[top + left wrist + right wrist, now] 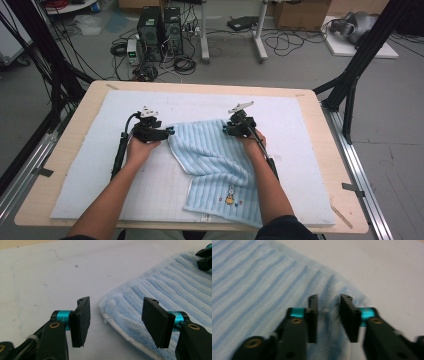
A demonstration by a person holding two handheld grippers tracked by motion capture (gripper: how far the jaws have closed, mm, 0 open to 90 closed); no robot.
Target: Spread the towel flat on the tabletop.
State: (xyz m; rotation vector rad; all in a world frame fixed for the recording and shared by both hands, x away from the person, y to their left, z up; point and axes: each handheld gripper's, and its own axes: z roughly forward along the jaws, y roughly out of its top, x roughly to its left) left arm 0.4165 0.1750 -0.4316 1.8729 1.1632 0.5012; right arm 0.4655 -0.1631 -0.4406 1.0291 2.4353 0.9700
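Observation:
A light blue striped towel [215,160] with a small cartoon patch lies rumpled on the white mat, one end hanging toward the near edge. My left gripper [170,131] is at the towel's far left corner. In the left gripper view it [116,320] stands open, and the towel's [175,287] white-edged corner lies just ahead between the jaws, untouched. My right gripper [226,130] is at the far right corner. In the right gripper view it [328,315] has its jaws drawn close on a bunched ridge of the towel [257,277].
A white foam mat [300,150] covers most of the wooden table [70,150]. Black frame posts [357,65] stand at both far corners. Computer towers [160,32] and cables lie on the floor beyond. My right gripper's jaw tips [205,258] show far off in the left gripper view.

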